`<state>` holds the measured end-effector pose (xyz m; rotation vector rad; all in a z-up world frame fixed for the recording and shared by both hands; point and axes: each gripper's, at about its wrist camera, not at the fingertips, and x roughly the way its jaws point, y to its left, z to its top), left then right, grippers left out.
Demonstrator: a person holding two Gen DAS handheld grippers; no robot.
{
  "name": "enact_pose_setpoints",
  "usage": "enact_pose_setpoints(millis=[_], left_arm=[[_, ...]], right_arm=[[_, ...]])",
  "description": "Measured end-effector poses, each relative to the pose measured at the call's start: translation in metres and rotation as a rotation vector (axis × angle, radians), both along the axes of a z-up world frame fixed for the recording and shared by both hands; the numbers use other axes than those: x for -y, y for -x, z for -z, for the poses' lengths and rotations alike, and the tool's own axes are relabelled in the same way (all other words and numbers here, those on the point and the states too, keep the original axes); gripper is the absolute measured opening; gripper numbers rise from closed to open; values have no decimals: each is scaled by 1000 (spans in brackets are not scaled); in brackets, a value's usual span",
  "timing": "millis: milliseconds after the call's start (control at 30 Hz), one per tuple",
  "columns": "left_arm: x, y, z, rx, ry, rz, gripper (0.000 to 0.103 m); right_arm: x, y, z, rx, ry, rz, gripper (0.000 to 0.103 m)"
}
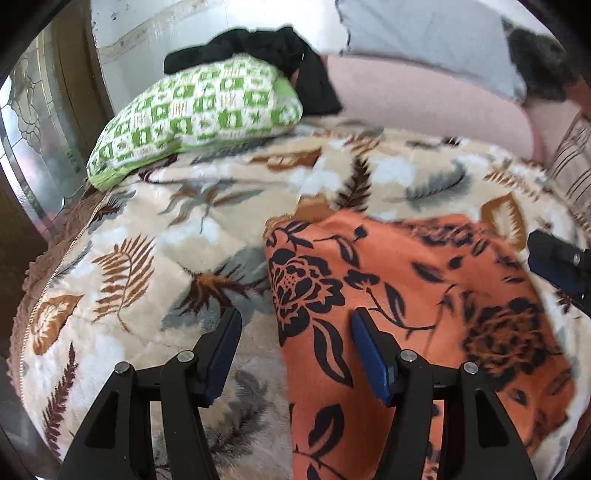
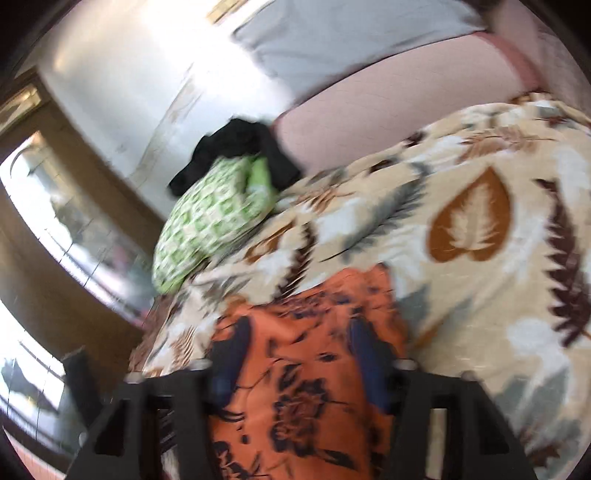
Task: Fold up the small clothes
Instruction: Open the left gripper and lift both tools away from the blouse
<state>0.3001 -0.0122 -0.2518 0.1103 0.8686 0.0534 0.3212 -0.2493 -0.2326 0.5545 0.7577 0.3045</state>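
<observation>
An orange cloth with black flowers (image 1: 406, 295) lies spread flat on the leaf-print blanket (image 1: 147, 229) that covers the bed. My left gripper (image 1: 295, 336) hovers over the cloth's left edge. It is open: one finger is over the blanket, the other over the cloth, and nothing is pinched. Part of my right gripper (image 1: 554, 254) shows at the cloth's far right side. The right wrist view is blurred. There the right gripper (image 2: 299, 347) stands low over the orange cloth (image 2: 303, 387), its fingers apart and flat cloth showing in the gap.
A green-and-white pillow (image 1: 195, 107) with a black garment (image 1: 295, 55) draped behind it sits at the back left. A pink blanket (image 1: 424, 99) and a grey pillow (image 1: 424, 29) lie along the wall. The bed's edge and a glass door (image 1: 29, 122) are on the left.
</observation>
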Motion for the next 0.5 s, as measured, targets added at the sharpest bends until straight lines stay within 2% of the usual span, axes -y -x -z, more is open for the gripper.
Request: enact_pose_setpoints(millis=[67, 100, 133, 167, 200, 267, 367, 500], left_arm=[[3, -4, 10, -19, -45, 0, 68], [4, -6, 15, -23, -61, 13, 74], [5, -8, 20, -24, -75, 31, 74], [6, -8, 22, -24, -83, 41, 74], [5, -9, 23, -23, -82, 45, 74], [1, -8, 21, -29, -45, 31, 74], [-8, -1, 9, -17, 29, -2, 74], [-8, 29, -10, 64, -17, -14, 73]], right_arm=[[-11, -10, 14, -60, 8, -23, 38], [-14, -17, 28, -124, 39, -11, 38], [-15, -24, 42, -185, 74, 12, 36], [-13, -30, 56, -242, 83, 30, 29], [-5, -33, 66, -263, 53, 44, 29], [2, -33, 63, -264, 8, 34, 28], [5, -19, 47, -210, 38, 30, 29], [-4, 16, 18, -128, 104, -16, 30]])
